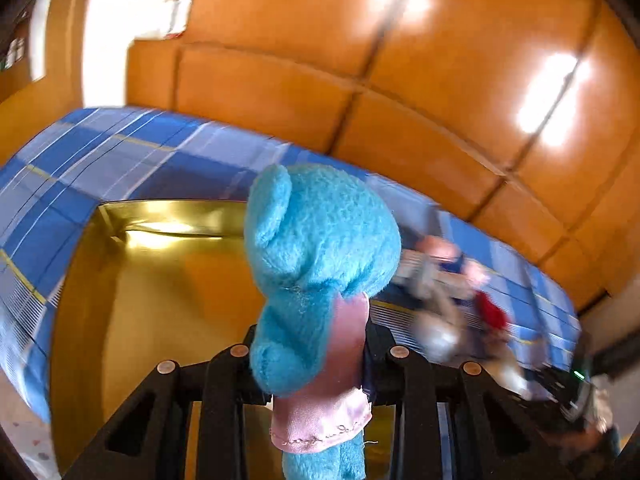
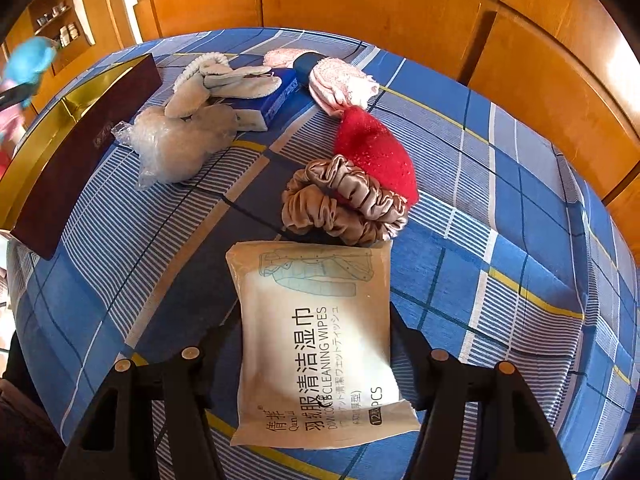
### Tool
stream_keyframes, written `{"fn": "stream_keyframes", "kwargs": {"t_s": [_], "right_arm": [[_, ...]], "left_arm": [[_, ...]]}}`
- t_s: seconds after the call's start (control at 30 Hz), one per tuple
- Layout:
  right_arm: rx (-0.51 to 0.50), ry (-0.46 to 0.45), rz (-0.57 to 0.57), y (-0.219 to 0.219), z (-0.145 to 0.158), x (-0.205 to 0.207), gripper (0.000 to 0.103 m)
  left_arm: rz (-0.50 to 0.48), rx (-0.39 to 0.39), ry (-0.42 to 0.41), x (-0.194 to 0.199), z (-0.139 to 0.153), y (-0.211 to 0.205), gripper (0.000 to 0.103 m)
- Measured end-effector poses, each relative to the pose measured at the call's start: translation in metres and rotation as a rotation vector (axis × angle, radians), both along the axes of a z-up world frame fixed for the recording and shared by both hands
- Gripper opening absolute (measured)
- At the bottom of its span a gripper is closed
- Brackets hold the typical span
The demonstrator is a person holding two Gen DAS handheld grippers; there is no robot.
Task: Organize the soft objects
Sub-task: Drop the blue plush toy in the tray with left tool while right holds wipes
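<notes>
Above the gold-lined box (image 1: pixel 160 288): left tool (image 1: pixel 316 354) clamped on blue plush bear (image 1: pixel 316 248), poised for stowing. Right tool (image 2: pixel 316 354) clasps wipes pack (image 2: pixel 320 344) over plaid bed (image 2: pixel 500 208); scrunchies (image 2: pixel 344 200) unsorted.

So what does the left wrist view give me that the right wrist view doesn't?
Only the left wrist view shows the gold inside of the box and the blue plush bear up close, clamped in the left gripper. Only the right shows the wipes pack between the right gripper's fingers, with the beige scrunchies sharp. Both show the box, the bear, the red hat and the blue plaid cloth.
</notes>
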State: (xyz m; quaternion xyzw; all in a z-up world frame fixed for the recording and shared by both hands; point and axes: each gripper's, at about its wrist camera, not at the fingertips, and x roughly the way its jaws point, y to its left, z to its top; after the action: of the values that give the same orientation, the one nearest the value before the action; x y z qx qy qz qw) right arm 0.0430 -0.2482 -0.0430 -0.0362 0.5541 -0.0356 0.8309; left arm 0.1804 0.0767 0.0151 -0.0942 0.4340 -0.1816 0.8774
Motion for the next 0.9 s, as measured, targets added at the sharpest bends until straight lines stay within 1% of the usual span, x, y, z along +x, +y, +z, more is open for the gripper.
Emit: {"fn": "stream_keyframes", "kwargs": {"t_s": [0.07, 0.13, 0.27, 0.33, 0.43, 0.47, 0.5, 0.57, 0.6, 0.63, 0.73, 0.83, 0.9], "right_arm": [[-0.001, 0.000, 0.000, 0.000, 0.000, 0.000, 0.064], [-0.003, 0.001, 0.002, 0.000, 0.000, 0.000, 0.064], [-0.003, 0.002, 0.004, 0.000, 0.001, -0.001, 0.064], [-0.003, 0.002, 0.005, -0.001, 0.001, 0.000, 0.064], [-0.003, 0.002, 0.006, -0.002, 0.001, 0.000, 0.064], [-0.004, 0.002, 0.007, -0.002, 0.001, 0.000, 0.064], [-0.004, 0.002, 0.007, -0.002, 0.001, 0.000, 0.064], [-0.006, 0.003, 0.007, -0.002, 0.001, 0.000, 0.064], [-0.005, 0.003, 0.008, -0.002, 0.001, 0.001, 0.064], [-0.006, 0.003, 0.008, -0.002, 0.001, 0.000, 0.064], [-0.009, 0.003, 0.007, -0.002, 0.001, 0.000, 0.064], [-0.014, 0.002, 0.010, 0.000, 0.001, 0.001, 0.064], [-0.020, 0.001, 0.013, 0.001, 0.001, 0.000, 0.064]], "left_arm": [[0.038, 0.020, 0.047, 0.023, -0.016, 0.010, 0.031], [0.055, 0.041, 0.066, 0.035, -0.026, 0.011, 0.031], [0.043, 0.108, 0.087, 0.054, -0.042, -0.004, 0.033], [0.044, 0.125, 0.108, 0.063, -0.050, -0.010, 0.034], [0.037, 0.142, 0.134, 0.075, -0.064, -0.015, 0.046], [0.044, 0.150, 0.135, 0.075, -0.066, -0.014, 0.054], [0.051, 0.159, 0.134, 0.075, -0.066, -0.014, 0.057], [0.066, 0.162, 0.120, 0.072, -0.064, -0.012, 0.060], [0.078, 0.160, 0.111, 0.070, -0.061, -0.010, 0.065], [0.088, 0.157, 0.104, 0.070, -0.060, -0.008, 0.067], [0.126, 0.148, 0.078, 0.058, -0.049, 0.001, 0.068], [0.169, 0.199, 0.000, 0.035, -0.033, 0.003, 0.070], [0.187, 0.203, -0.025, 0.021, -0.027, 0.004, 0.071]]}}
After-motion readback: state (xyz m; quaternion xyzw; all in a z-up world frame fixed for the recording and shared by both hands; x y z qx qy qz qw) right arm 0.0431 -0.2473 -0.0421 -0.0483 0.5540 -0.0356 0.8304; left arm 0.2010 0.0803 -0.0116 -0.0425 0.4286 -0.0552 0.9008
